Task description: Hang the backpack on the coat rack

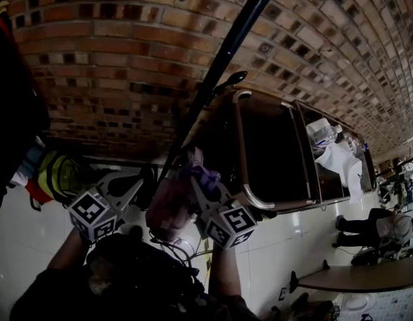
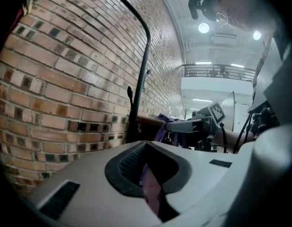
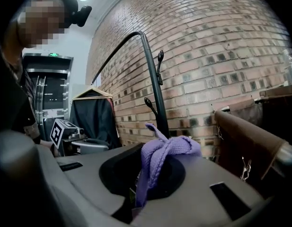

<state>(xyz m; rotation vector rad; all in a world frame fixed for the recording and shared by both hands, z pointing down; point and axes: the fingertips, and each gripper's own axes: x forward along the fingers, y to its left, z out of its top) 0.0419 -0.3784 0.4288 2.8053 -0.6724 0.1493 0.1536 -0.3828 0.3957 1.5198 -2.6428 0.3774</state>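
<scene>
Two claws, left gripper (image 2: 148,176) and right gripper (image 3: 145,181), clamp backpack (image 1: 171,206) | coat rack hook (image 3: 160,63) at 12 o'clock | I may miss it; fabric could slip.

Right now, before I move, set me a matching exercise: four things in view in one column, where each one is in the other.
1. purple woven backpack strap
2. black metal coat rack pole
3. brown bin with metal frame
4. yellow-green garment

A. right of the pole, head view
B. left of the pole, head view
C. pinched in the right gripper
D. standing against the brick wall

Pairs: 1-C, 2-D, 3-A, 4-B.
</scene>
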